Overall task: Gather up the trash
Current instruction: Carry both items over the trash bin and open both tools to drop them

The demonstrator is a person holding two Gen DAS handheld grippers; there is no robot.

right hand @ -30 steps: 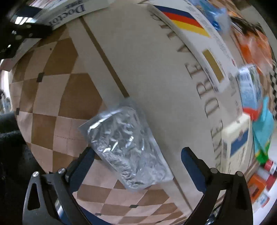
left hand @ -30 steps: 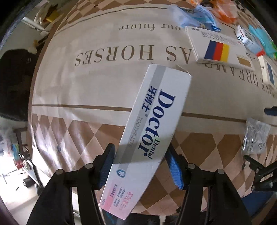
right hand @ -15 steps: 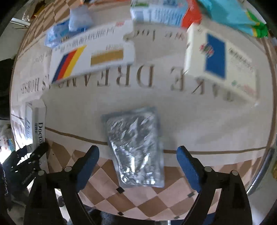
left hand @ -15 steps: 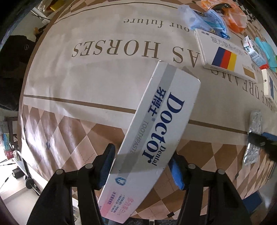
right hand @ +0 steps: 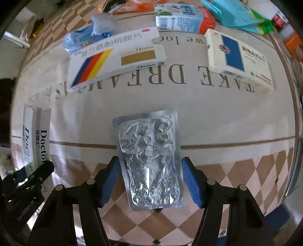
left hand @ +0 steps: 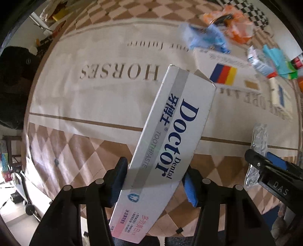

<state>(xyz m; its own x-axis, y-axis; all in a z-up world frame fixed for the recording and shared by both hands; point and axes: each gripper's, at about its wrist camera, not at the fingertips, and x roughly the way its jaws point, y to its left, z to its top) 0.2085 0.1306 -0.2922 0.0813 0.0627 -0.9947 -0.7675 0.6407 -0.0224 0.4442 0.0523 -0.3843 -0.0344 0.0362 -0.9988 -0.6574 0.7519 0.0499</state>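
My left gripper (left hand: 154, 178) is shut on a white "Doctor Dental" toothpaste box (left hand: 170, 147), which sticks forward and up from the jaws above the table; the box also shows at the left of the right wrist view (right hand: 36, 140). My right gripper (right hand: 150, 178) has closed in on a crumpled silver foil blister pack (right hand: 151, 159); both blue pads touch its long edges. The foil pack (left hand: 258, 143) and right gripper (left hand: 272, 170) also show at the right edge of the left wrist view.
More trash lies on the printed tablecloth (right hand: 227, 117): a tablet box with black-red-yellow stripes (right hand: 113, 60), a cream box with a blue panel (right hand: 238, 58), a blue-white carton (right hand: 181, 18), crumpled blue wrappers (right hand: 87, 36), teal and orange bags at the back. The table edge is near.
The right gripper's jaws have closed from wide open onto the foil pack's edges. The left gripper has lifted and tilted the toothpaste box a little more.
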